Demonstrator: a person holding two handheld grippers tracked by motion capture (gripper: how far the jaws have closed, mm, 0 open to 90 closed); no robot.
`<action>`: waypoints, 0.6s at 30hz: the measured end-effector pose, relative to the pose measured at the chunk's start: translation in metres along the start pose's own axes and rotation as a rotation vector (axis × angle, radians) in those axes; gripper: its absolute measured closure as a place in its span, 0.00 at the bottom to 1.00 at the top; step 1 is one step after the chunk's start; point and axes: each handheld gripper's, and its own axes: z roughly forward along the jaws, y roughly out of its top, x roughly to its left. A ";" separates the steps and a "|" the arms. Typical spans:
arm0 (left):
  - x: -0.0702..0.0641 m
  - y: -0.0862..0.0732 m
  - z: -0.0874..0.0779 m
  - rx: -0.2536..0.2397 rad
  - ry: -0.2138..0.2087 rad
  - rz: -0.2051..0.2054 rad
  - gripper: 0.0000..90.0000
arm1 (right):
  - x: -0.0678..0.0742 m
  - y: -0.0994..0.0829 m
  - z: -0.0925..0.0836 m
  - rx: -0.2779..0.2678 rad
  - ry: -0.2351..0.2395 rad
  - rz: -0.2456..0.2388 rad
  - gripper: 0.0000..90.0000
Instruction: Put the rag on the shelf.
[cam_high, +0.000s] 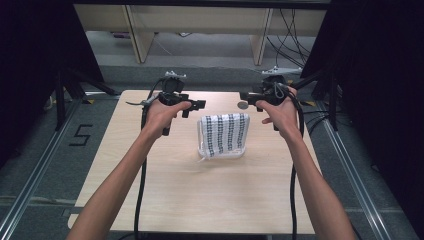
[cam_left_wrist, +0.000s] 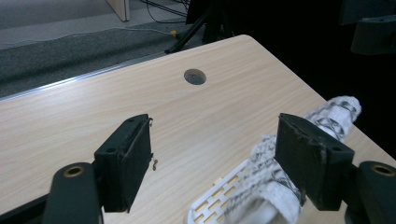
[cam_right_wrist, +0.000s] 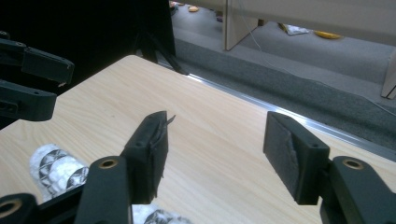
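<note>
A folded white cloth with a black pattern (cam_high: 224, 134) lies over a white slotted tray (cam_high: 219, 155) in the middle of the wooden table (cam_high: 200, 195). My left gripper (cam_high: 194, 106) hovers just beyond the cloth's far left corner, its jaws pointing right. My right gripper (cam_high: 249, 99) hovers off the far right corner, pointing left. In the left gripper view the left gripper (cam_left_wrist: 215, 158) stands open above bare wood, with the cloth (cam_left_wrist: 273, 186) and tray (cam_left_wrist: 217, 198) below its right jaw. The right gripper (cam_right_wrist: 217, 154) is open too, the cloth (cam_right_wrist: 58, 170) at its lower left.
A round cable hole (cam_high: 243, 105) sits in the table near the right gripper. Black stands and cables (cam_high: 320, 90) flank the table, with wooden furniture legs (cam_high: 137, 35) beyond its far edge. A cable trails from each gripper along the forearms.
</note>
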 end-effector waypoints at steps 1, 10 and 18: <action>-0.001 -0.001 -0.001 -0.002 -0.009 -0.004 0.29 | 0.001 -0.001 -0.002 -0.005 -0.002 0.009 0.43; -0.010 -0.005 -0.017 -0.019 -0.012 0.024 0.29 | 0.008 -0.006 -0.013 -0.002 0.008 -0.001 0.38; -0.013 -0.015 -0.026 -0.023 -0.036 0.036 0.28 | 0.016 -0.011 -0.022 0.008 0.025 -0.010 0.37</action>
